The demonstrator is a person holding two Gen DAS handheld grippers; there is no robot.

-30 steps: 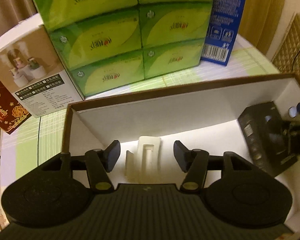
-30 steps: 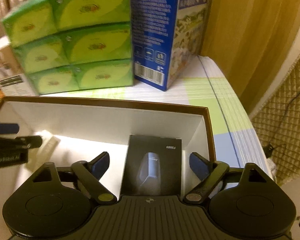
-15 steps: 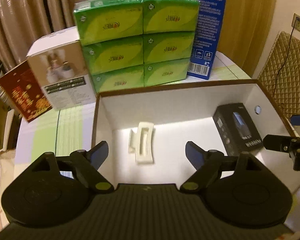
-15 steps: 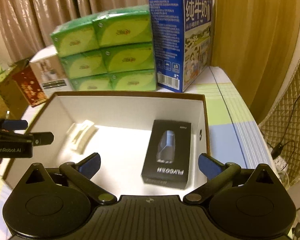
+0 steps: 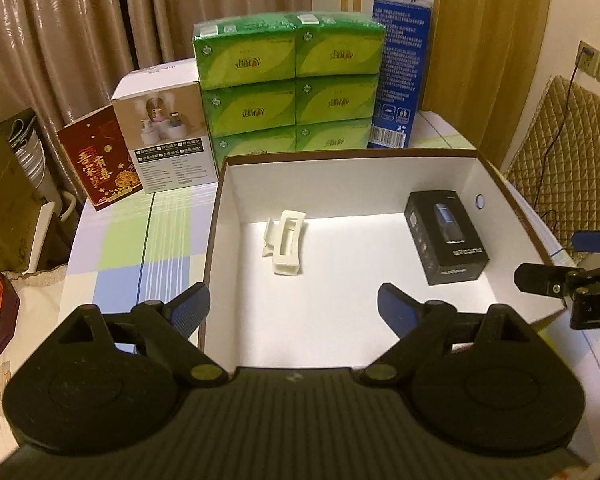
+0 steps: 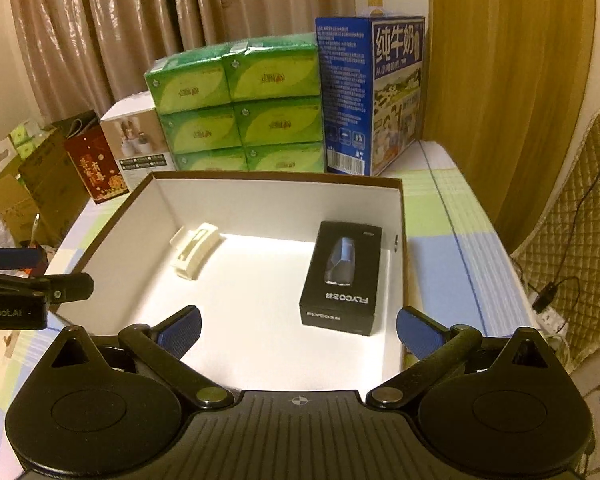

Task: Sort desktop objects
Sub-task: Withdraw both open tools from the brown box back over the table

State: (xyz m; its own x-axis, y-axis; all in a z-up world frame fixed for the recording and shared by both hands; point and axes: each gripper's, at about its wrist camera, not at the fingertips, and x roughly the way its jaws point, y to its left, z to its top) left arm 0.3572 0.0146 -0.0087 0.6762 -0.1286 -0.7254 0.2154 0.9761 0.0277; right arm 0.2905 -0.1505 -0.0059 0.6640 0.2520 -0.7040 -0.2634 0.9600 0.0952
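A brown-edged box with a white inside [image 5: 340,184] [image 6: 260,196] sits on the table. Inside it lie a cream hair clip [image 5: 285,242] [image 6: 194,249] on the left and a black product box [image 5: 446,236] [image 6: 342,276] on the right. My left gripper [image 5: 294,312] hovers above the box's near left part, its jaws opening, with nothing between them. My right gripper [image 6: 298,330] hangs over the near right part, jaws wide open and empty. Each gripper's fingertips show at the edge of the other's view.
Behind the box stand a stack of green tissue packs [image 5: 288,84] [image 6: 240,104], a blue milk carton [image 5: 400,72] [image 6: 370,92], a white carton [image 5: 164,136] and a red packet [image 5: 98,160]. A quilted chair [image 5: 572,152] is at the right. Cartons and bags crowd the left.
Both grippers have pulled back and up out of the box, their jaws spreading wider. The hair clip and the black box stay lying inside, now farther from the fingers.
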